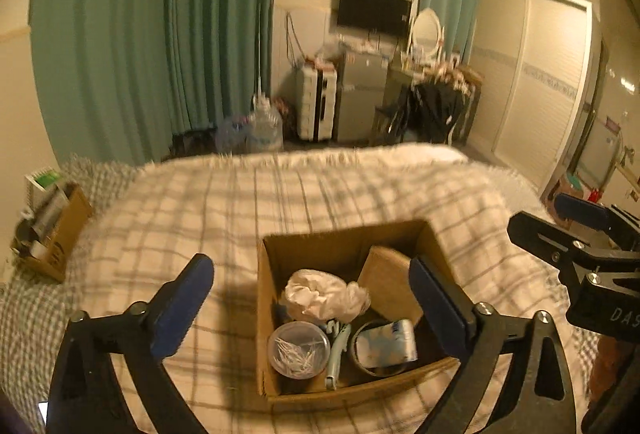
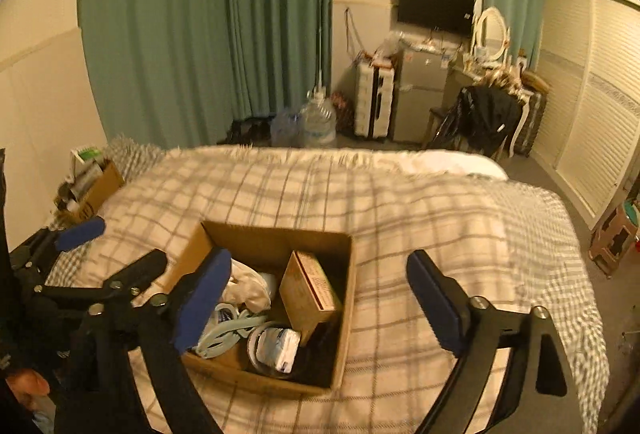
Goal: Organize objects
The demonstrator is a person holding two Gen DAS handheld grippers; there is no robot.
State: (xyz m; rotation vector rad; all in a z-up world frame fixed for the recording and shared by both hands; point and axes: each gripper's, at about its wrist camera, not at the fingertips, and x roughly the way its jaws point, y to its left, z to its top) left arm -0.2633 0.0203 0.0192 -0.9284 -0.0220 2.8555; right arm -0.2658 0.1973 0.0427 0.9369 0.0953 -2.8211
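An open cardboard box [image 1: 280, 246] sits on the plaid bed cover; it also shows in the right wrist view [image 2: 344, 298]. It holds a round clear tub of cotton swabs [image 1: 298, 350], crumpled white cloth [image 1: 324, 294], a pale blue tool [image 1: 338, 348], a white and blue packet inside a tape ring [image 1: 386, 344] and a tilted brown carton [image 2: 310, 292]. My left gripper [image 1: 314, 306] is open and empty above the box's near side. My right gripper [image 2: 320, 302] is open and empty over the box. The right gripper shows at the right edge of the left view [image 1: 576, 230].
A second cardboard box [image 1: 60, 234] full of items sits at the bed's far left corner. The plaid cover [image 2: 420, 209] spreads around the box. Beyond the bed are green curtains [image 1: 160, 33], water jugs [image 2: 316, 123], a suitcase, a small fridge and a chair with dark clothes [image 2: 488, 117].
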